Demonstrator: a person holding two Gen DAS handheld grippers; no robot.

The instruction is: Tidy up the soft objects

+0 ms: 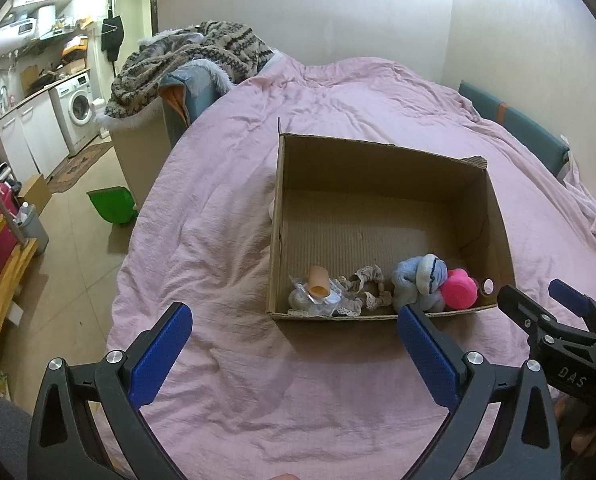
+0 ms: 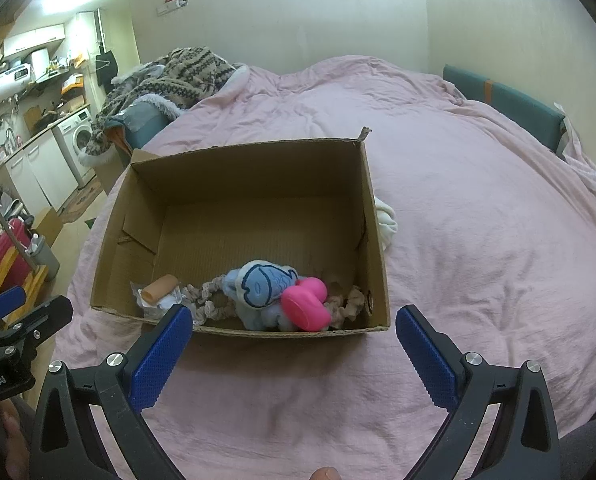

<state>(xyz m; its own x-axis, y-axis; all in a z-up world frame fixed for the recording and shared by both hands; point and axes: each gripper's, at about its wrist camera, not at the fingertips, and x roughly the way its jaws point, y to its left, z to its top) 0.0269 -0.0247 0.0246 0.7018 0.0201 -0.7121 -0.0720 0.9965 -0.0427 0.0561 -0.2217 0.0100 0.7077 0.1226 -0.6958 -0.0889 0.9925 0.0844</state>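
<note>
Blue-padded and spread wide with nothing between the fingers, the left hand-held gripper [image 1: 294, 326] hangs over the pink bedspread [image 1: 226, 240] just short of the near wall of the cardboard box [image 1: 377, 168]. Beside it, the right hand-held gripper [image 2: 294, 328] is likewise spread and holds nothing, also just short of that near wall and nearer the box's right corner.

Between both grippers and the box lies a strip of bare, wrinkled bedspread. Beyond the box's far wall the bedspread runs on unbroken toward the room wall, and to the right of the box it is also bare, save for a white cloth [image 2: 386, 220] touching the outside of the box's right wall.

Inside the box, every item is crowded against the near wall, while the far half of the box floor is bare cardboard. From the box's left side to its right: a crinkled clear plastic packet [image 2: 154, 300] with a peach-coloured tube [image 2: 161, 285] on it, a beige lace scrunchie [image 2: 212, 300], a light blue plush fish [image 2: 264, 286] with dark blue stitched outlines, a bright pink rounded toy [image 2: 305, 304] touching the fish, and another ruffled scrunchie [image 2: 347, 302] in the near right corner.

Left of the box, the bed edge drops to a tiled floor [image 1: 78, 240].
</note>
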